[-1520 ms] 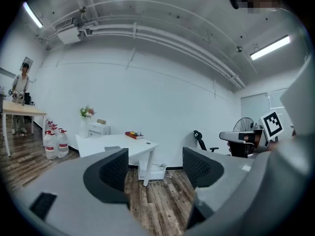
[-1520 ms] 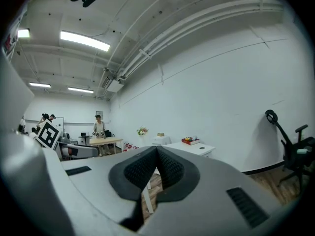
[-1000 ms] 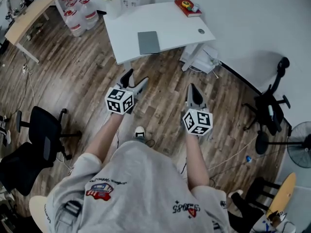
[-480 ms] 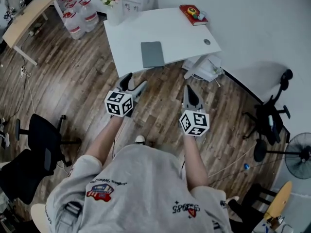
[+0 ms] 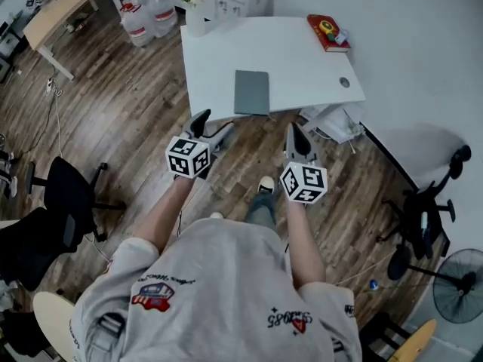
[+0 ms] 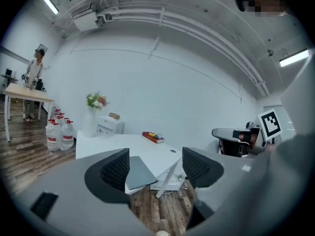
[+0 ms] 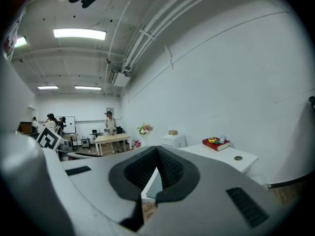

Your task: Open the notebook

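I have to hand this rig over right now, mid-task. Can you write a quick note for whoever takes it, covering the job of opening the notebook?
Left gripper: jaws apart, empty.
Right gripper: jaws together, nothing between them.
Both are held over the wooden floor, short of the white table, touching nothing.
Grey notebook: closed, lying flat near the table's front edge, ahead of the two grippers.
Done: nothing on the notebook yet.
Left: step up to the table, reach the notebook and lift its cover open. The right gripper would likely have to open first if it does the lifting.
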### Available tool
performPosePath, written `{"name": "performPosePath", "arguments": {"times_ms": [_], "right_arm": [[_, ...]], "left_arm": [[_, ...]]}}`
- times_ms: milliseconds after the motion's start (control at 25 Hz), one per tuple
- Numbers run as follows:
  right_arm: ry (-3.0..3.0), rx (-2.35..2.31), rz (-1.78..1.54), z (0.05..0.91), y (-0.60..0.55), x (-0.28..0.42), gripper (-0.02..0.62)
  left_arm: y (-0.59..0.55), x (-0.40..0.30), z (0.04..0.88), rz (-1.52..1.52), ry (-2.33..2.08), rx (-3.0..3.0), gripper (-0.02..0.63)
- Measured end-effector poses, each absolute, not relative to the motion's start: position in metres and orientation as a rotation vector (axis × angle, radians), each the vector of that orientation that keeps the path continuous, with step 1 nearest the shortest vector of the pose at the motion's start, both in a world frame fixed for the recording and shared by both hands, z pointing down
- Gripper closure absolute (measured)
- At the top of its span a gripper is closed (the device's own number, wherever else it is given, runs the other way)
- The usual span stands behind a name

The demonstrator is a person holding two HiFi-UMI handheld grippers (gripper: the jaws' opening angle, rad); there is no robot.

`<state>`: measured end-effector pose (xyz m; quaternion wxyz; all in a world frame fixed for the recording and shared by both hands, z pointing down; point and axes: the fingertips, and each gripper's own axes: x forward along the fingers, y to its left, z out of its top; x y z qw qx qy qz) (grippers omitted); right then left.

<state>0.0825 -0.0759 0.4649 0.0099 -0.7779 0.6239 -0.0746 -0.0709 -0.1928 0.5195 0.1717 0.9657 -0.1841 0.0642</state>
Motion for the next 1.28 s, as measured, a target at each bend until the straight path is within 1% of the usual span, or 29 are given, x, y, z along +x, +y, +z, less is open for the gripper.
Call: {"name": "performPosePath", "arguments": {"times_ms": [360,560,800,1040,1160,1280], "right_arm": [[2.293,-2.134,-0.220,0.448,-0.193,0.135,0.603],[2.411,-2.009,-0.206,0.437,-0.227,0.174,0.604],[2.521,-1.897,-0.260,0.448,-0.251,0.212,0.604],[2.567,-1.820,-0.305,0.459,-0.274,0.216,0.604],[2.587,-1.804,-0.333,0.470,-0.281,0.210,0.604],[2.597,-1.810,-0.347,0.481,-0.289,0.210,0.604]], "left_arm": [[-0.249,-0.034,0.519,0.159,-0.831,2.627,0.273],[-0.262,-0.006,0.522,0.144,-0.959,2.548,0.273],[-0.271,0.018,0.533,0.086,-1.070,2.412,0.273],[-0.278,0.014,0.553,0.028,-1.105,2.301,0.275],[-0.283,0.005,0.573,-0.040,-1.086,2.195,0.275],[-0.289,0.003,0.597,-0.031,-1.077,2.150,0.275]]}}
